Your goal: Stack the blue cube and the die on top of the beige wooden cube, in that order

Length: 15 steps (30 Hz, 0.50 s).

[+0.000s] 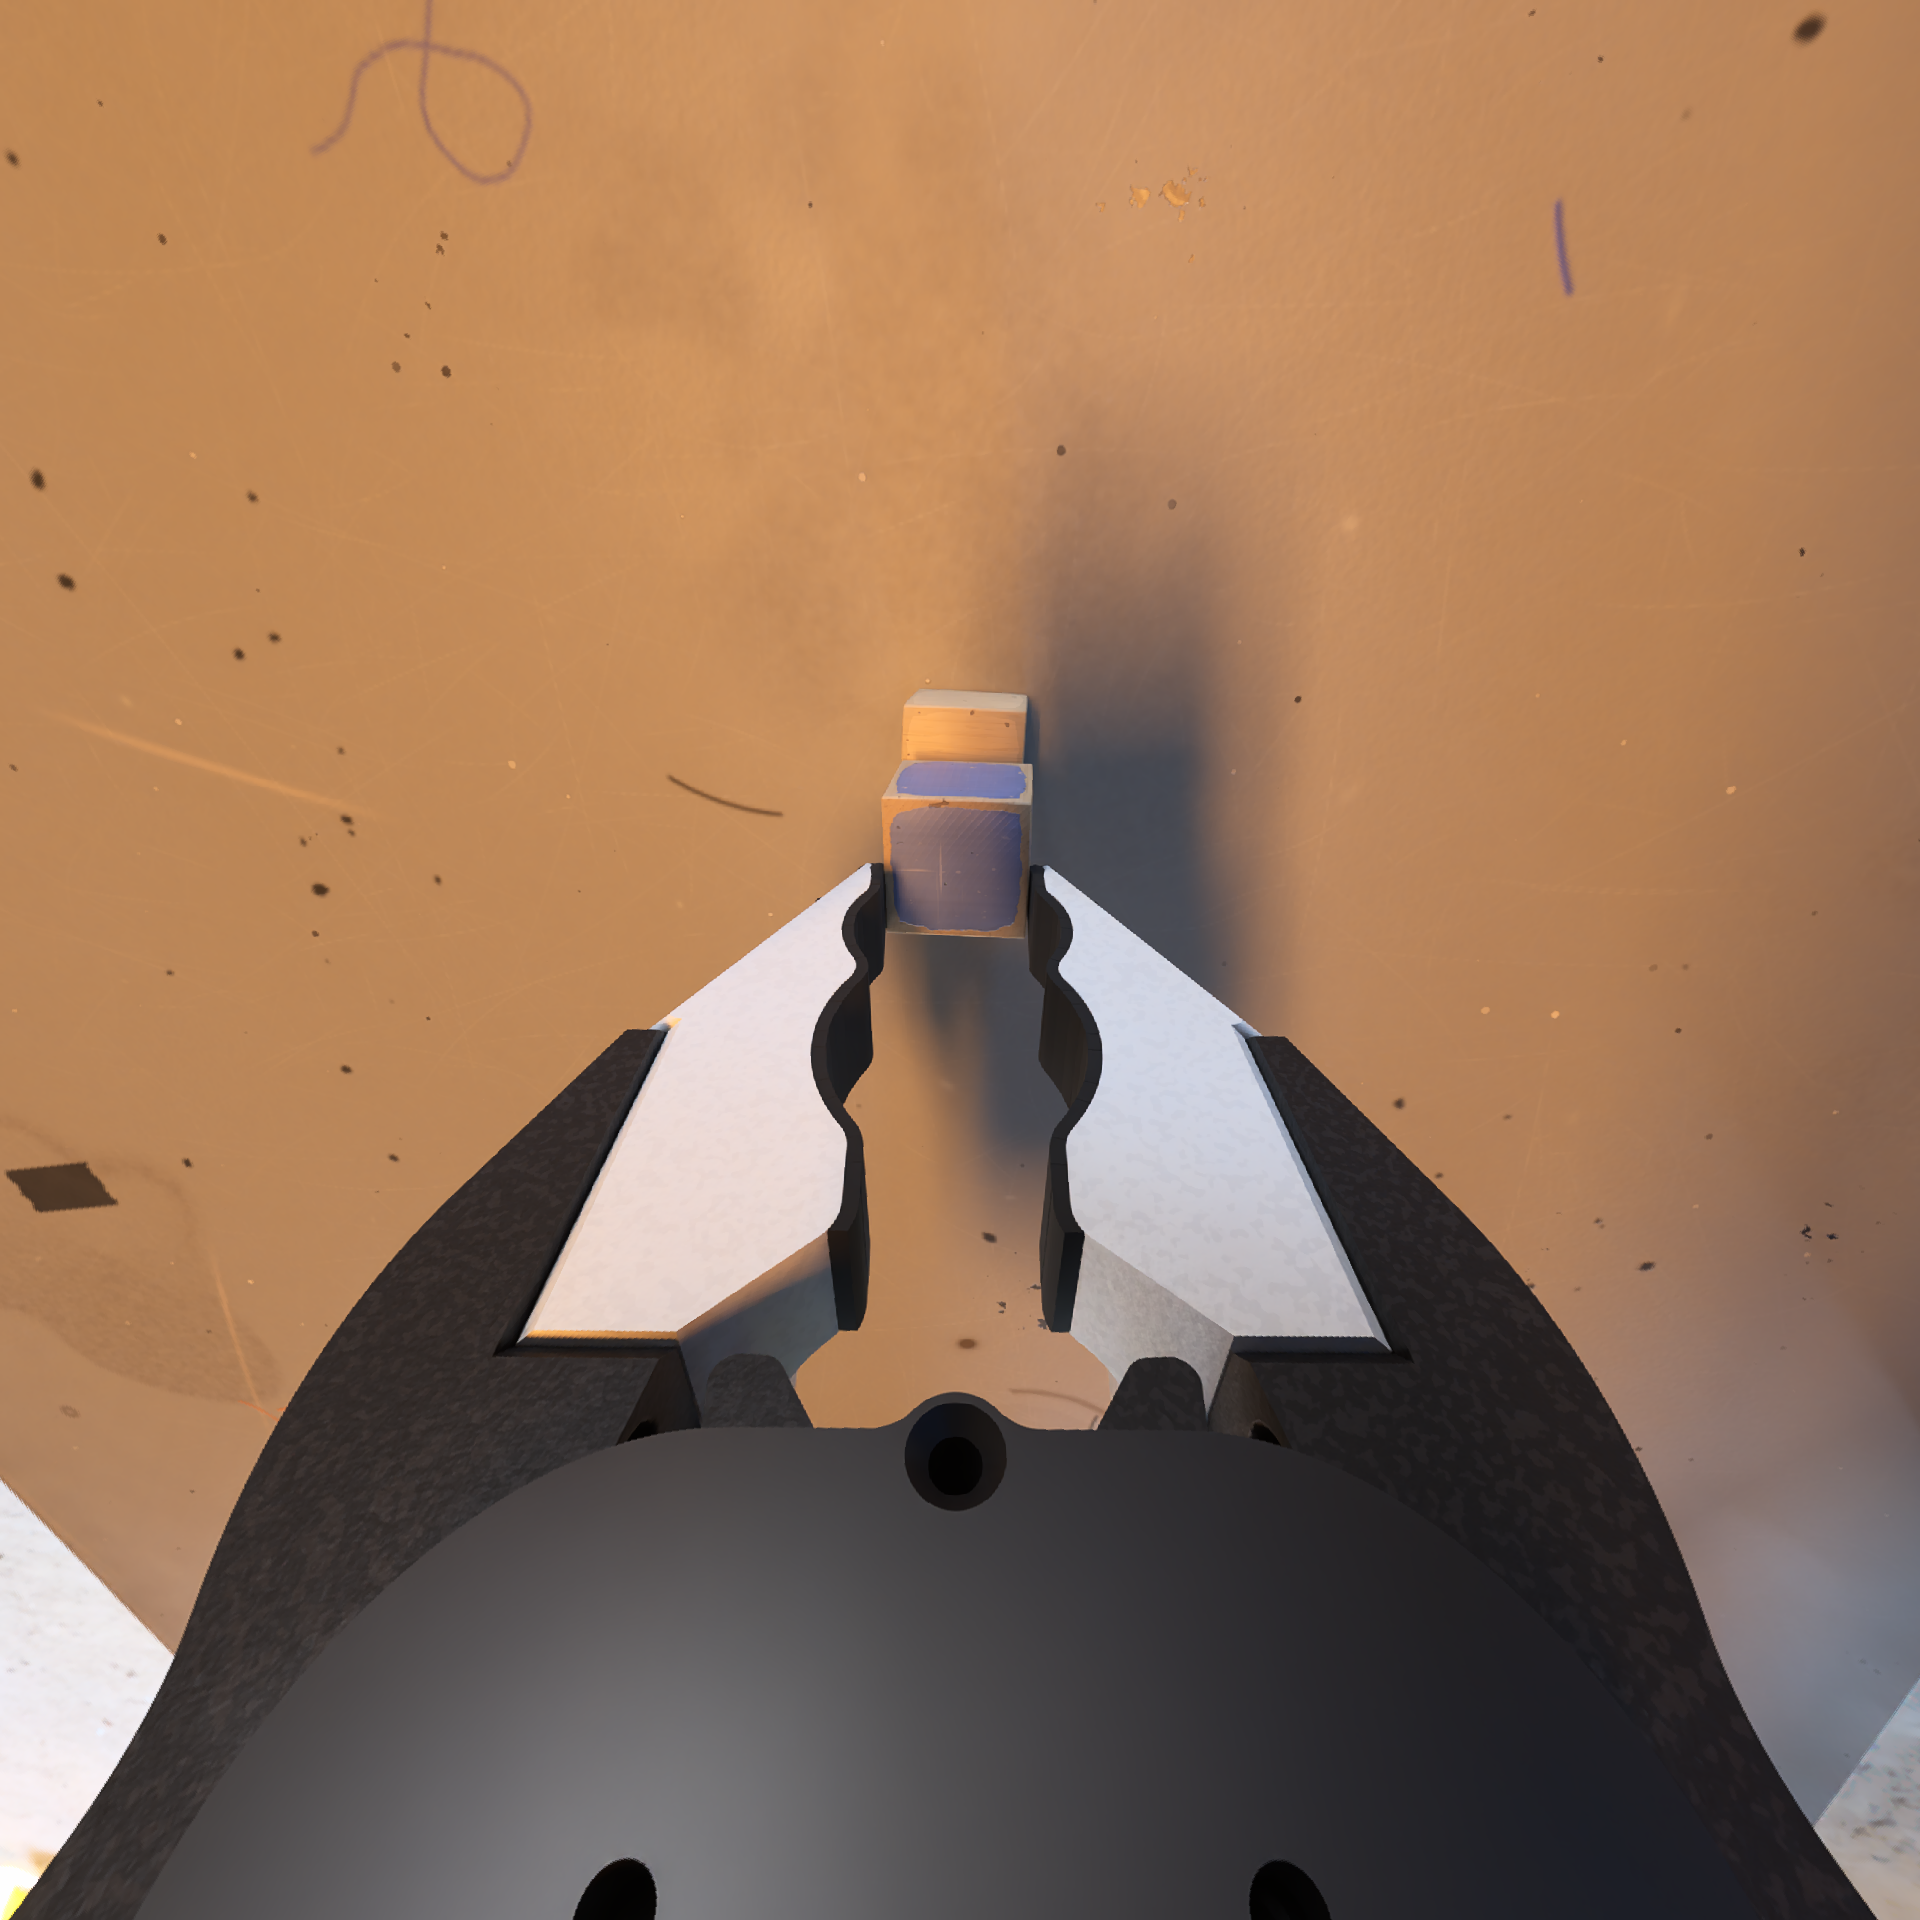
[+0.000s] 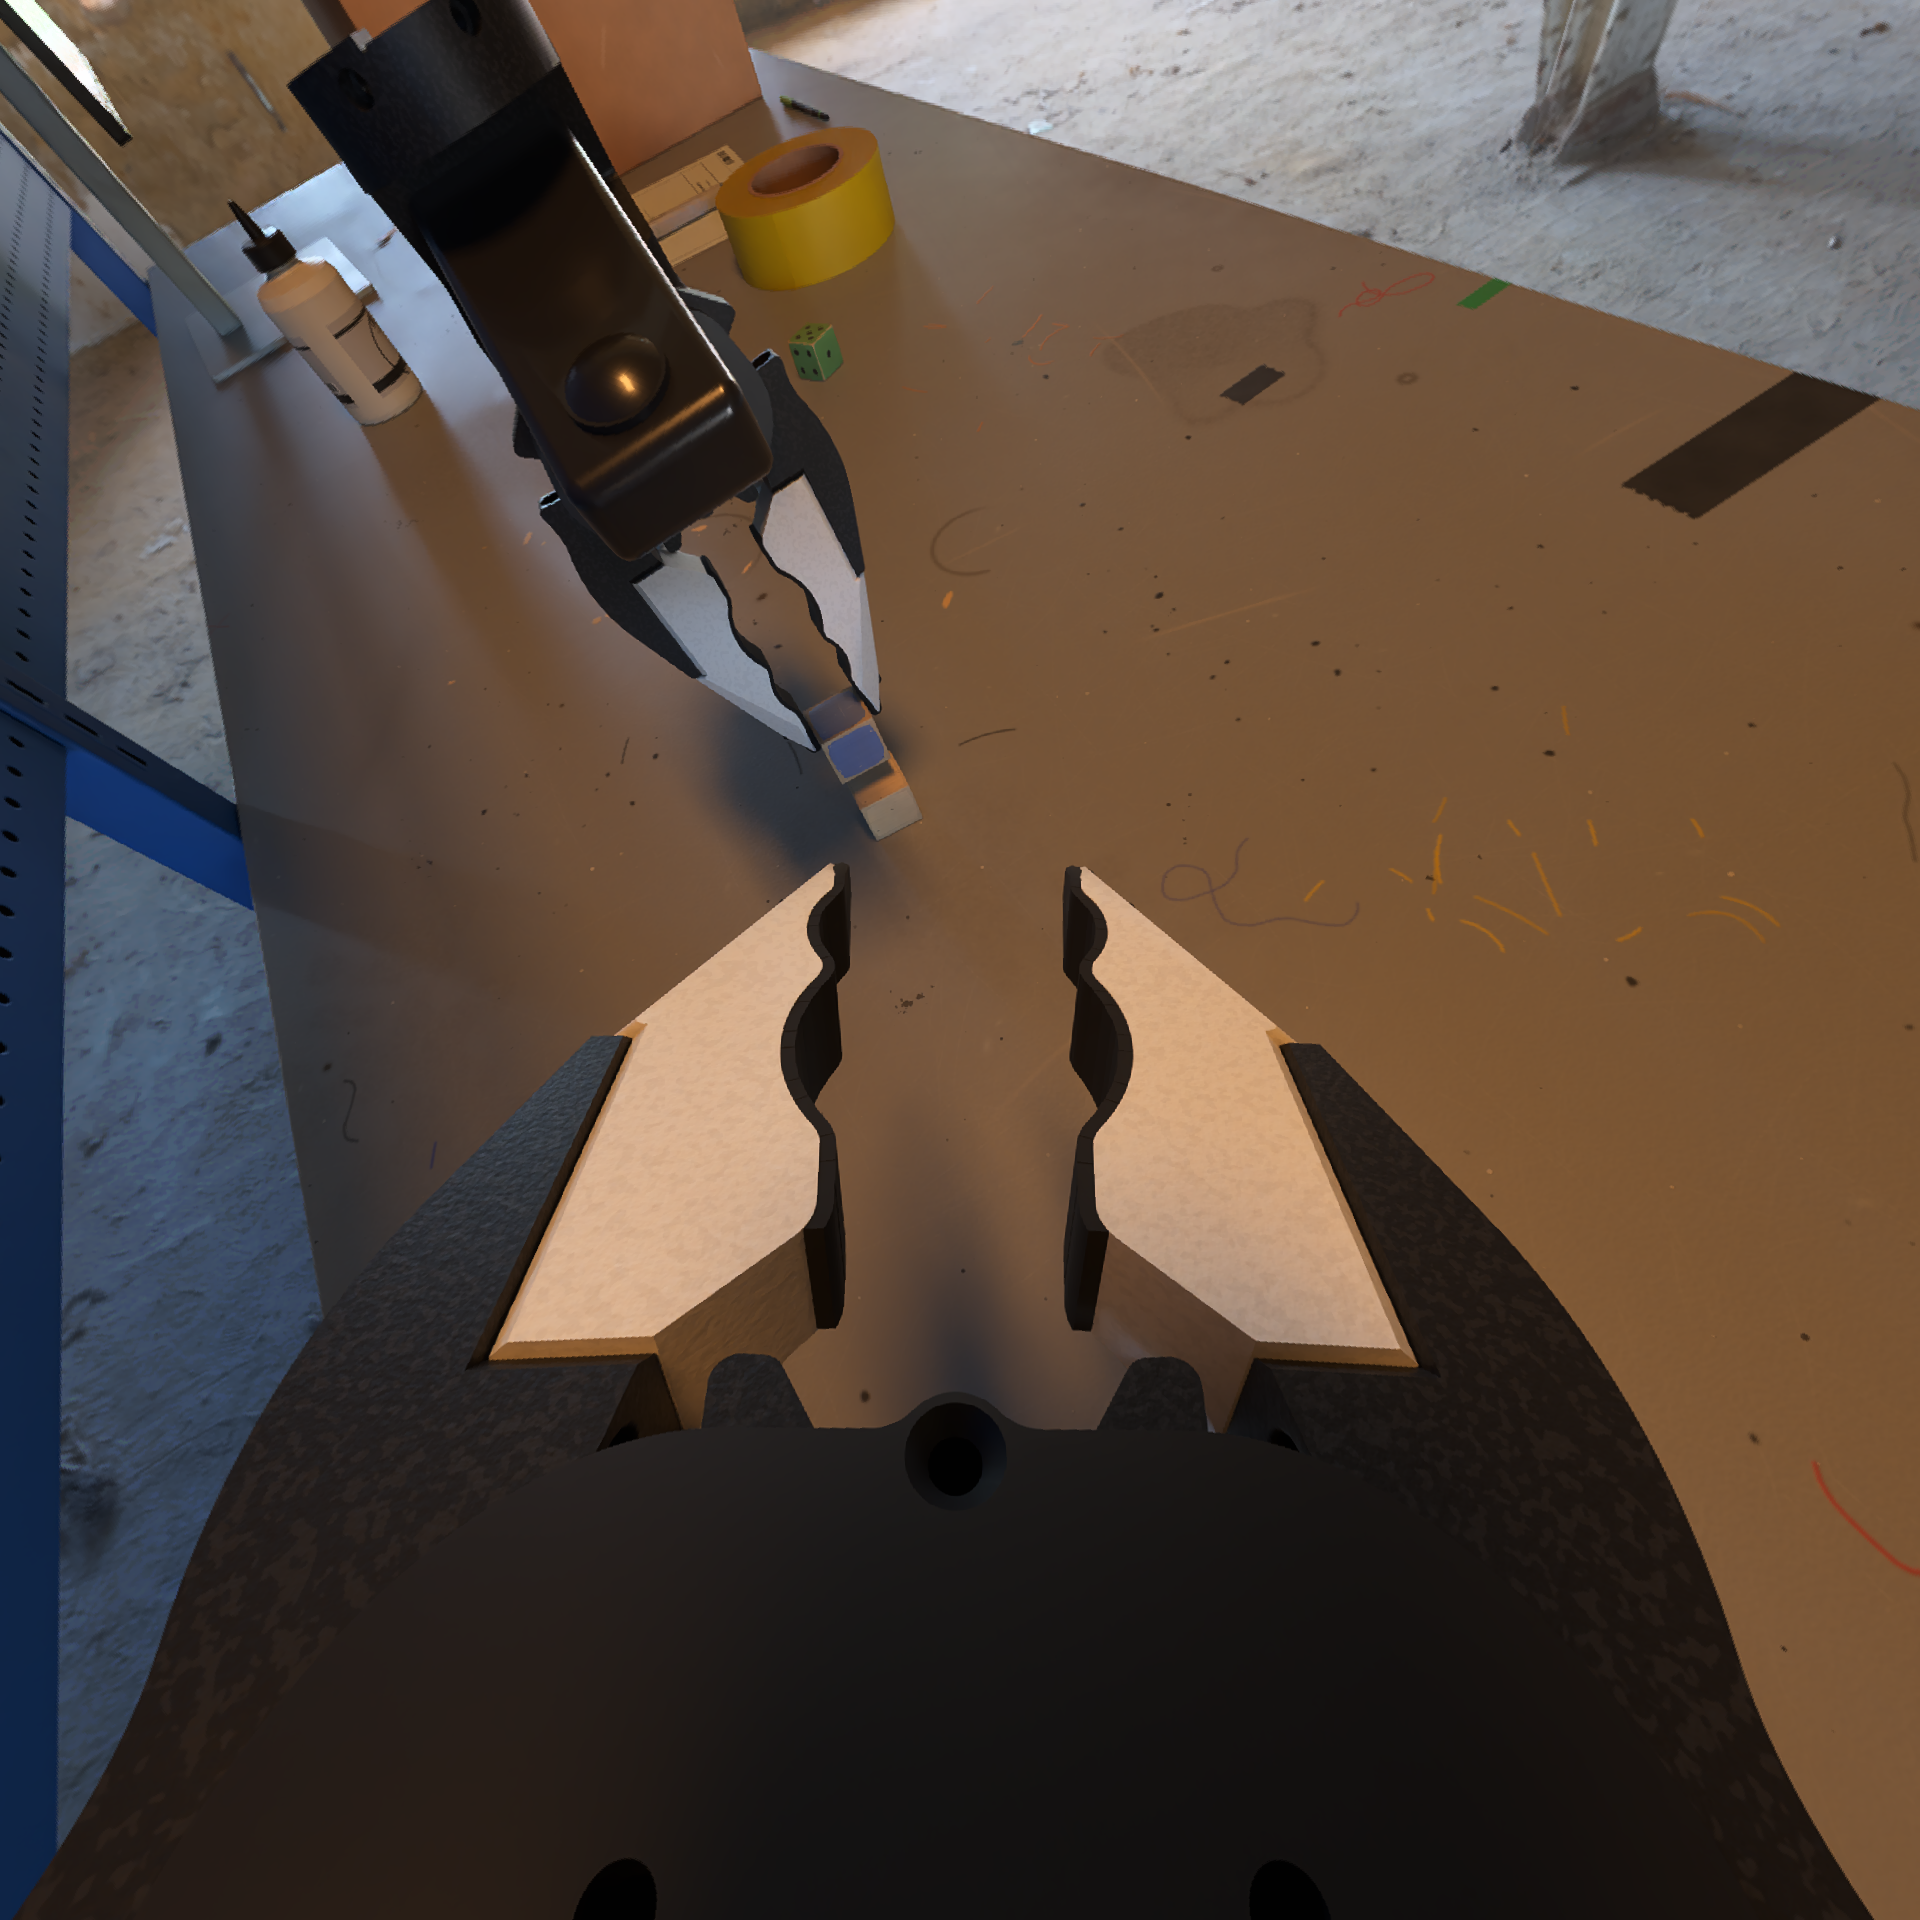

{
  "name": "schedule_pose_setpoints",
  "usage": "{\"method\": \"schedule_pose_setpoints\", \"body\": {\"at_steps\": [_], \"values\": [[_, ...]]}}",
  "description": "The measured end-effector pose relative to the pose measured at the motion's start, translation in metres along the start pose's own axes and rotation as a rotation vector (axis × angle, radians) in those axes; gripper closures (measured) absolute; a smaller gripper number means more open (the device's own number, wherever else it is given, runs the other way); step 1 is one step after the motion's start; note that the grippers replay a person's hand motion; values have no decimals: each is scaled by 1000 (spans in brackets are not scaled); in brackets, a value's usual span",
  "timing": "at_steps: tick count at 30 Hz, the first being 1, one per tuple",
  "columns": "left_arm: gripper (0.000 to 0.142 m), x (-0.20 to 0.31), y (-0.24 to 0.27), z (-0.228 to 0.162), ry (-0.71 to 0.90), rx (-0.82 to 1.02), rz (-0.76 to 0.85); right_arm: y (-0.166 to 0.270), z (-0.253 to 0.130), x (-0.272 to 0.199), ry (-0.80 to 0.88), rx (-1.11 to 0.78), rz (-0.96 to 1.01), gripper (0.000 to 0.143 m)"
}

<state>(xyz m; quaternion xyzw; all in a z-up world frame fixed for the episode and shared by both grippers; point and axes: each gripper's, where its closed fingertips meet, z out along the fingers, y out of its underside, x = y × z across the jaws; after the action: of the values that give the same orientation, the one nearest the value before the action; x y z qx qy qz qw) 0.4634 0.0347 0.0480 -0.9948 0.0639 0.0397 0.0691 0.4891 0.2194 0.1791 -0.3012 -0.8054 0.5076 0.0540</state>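
Placement of the small blue-faced wooden cube [image 1: 957, 868] is in hand: left tool [image 1: 956, 899] grips it atop the plain beige wooden cube [image 1: 964, 725] on the brown desk [image 1: 520, 623]. Next, release squarely; open, empty right tool [image 2: 956, 904] could fetch the green die [image 2: 816, 351], well apart

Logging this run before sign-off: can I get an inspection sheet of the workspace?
Surface: brown table, scratched, speckled, with pen scribbles and black tape strips.
Job's things: blue cube on the beige cube; green die apart, on the table.
Clutter: yellow tape roll, white glue bottle.
Grippers: left gripper shut on the blue cube; right gripper open, empty, jaws apart.
Cables: nothing seen.
Surroundings: concrete floor, blue metal frame.
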Motion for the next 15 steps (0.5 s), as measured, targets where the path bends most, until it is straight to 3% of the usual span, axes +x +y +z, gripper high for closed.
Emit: {"method": "schedule_pose_setpoints", "body": {"at_steps": [15], "values": [[116,1,-4,10,25,-28,4,3,-3,-1,-14,0,6,102]]}}
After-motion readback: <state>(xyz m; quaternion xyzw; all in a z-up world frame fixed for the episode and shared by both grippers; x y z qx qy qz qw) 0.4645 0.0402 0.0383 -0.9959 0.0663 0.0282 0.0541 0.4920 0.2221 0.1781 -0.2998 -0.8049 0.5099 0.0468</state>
